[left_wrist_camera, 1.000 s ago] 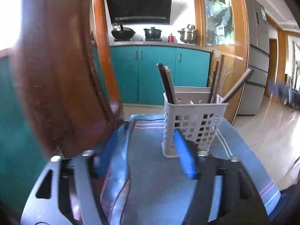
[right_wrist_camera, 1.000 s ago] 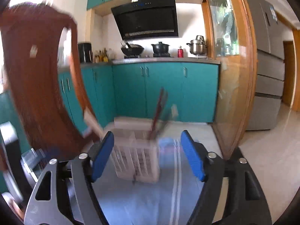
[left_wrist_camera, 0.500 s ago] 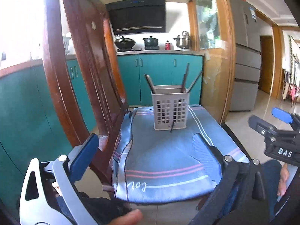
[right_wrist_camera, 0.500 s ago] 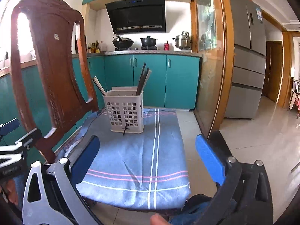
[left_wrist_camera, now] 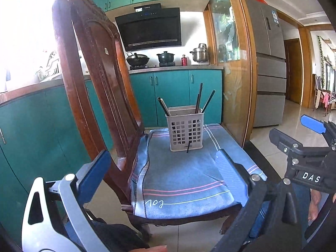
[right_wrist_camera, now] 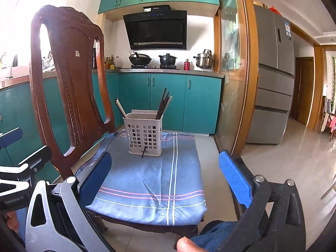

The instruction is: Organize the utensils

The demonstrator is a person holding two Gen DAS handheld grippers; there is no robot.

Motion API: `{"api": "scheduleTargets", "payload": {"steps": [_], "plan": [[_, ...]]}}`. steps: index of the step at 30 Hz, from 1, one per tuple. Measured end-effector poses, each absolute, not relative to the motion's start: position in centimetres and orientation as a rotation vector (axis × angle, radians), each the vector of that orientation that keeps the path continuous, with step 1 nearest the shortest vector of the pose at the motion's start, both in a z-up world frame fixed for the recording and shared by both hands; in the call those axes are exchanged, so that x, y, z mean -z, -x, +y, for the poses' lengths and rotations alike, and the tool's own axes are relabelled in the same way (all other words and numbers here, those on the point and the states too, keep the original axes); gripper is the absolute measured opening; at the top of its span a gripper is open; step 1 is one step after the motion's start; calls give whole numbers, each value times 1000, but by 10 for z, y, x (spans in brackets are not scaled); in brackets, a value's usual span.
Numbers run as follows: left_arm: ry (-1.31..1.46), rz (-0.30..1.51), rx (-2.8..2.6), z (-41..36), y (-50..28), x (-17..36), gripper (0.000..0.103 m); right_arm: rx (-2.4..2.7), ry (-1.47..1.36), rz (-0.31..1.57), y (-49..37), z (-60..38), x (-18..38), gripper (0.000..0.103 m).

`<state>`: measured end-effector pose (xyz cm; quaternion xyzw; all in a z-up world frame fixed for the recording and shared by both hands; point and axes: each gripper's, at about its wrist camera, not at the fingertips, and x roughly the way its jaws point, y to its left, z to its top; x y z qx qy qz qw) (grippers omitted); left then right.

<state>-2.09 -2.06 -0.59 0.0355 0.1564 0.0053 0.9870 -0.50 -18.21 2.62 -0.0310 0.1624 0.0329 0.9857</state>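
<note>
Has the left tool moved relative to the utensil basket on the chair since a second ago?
Yes. The left tool has pulled back from the utensil basket, which now looks smaller and farther off on the blue cloth; its jaws have just opened, empty.

left wrist: sits behind left gripper [left_wrist_camera: 161, 168], faces the kitchen from off the chair's [left_wrist_camera: 90, 79] front, a little left | right wrist: behind right gripper [right_wrist_camera: 166, 172], same heading, a little right | both near, angled slightly down | shared: cloth [left_wrist_camera: 184, 180], utensil basket [left_wrist_camera: 185, 132], stove wall

Wooden chair [left_wrist_camera: 98, 88] seat under a blue striped cloth [left_wrist_camera: 184, 176], white utensil basket [left_wrist_camera: 185, 132] upright on it.
</note>
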Motion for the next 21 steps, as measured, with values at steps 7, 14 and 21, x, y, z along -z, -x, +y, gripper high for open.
{"api": "scheduleTargets", "payload": {"steps": [7, 14, 21], "plan": [[-60, 311, -11, -23, 24, 3, 99, -58, 66, 315, 11, -181, -27, 100], [-60, 314, -8, -28, 25, 3, 99, -61, 56, 318, 14, -183, -27, 100], [-64, 316, -7, -30, 25, 2, 99, -68, 60, 323, 16, -185, -25, 100]]}}
